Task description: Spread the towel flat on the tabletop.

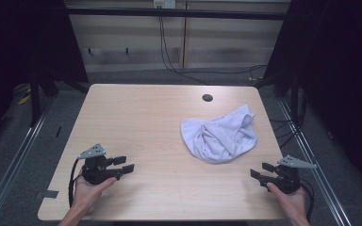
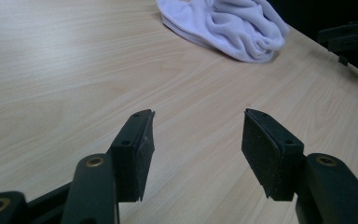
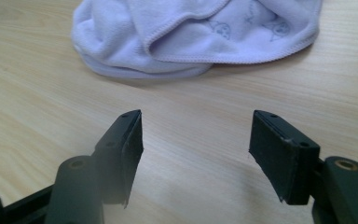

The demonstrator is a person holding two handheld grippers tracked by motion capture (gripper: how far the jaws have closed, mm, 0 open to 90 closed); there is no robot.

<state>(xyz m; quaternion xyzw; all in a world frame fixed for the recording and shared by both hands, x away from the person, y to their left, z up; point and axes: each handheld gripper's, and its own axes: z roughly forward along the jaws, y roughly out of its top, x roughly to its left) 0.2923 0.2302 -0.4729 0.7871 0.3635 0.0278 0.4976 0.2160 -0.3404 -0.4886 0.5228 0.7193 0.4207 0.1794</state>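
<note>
Step in hand: approach, by my judgement. No contact has been made with the white cloth (image 1: 220, 135), which lies crumpled in a loose heap on the wooden table (image 1: 141, 117), toward the far right of it.

My left gripper (image 1: 125, 164) rests at the near left, jaws released with nothing between them; the cloth lies at about two o'clock from it, well apart. My right gripper (image 1: 258, 170) sits at the near right edge, jaws likewise released and empty; the cloth lies at about eleven o'clock from it, near but not touching.

Next move, as I judge it: bring each gripper to an edge or corner of the cloth and close on a single layer, which the bunched folds will make awkward.

Markings: small grey printed figures show on the cloth (image 3: 200, 32) in the right gripper view. No legible writing or brand found.
</note>
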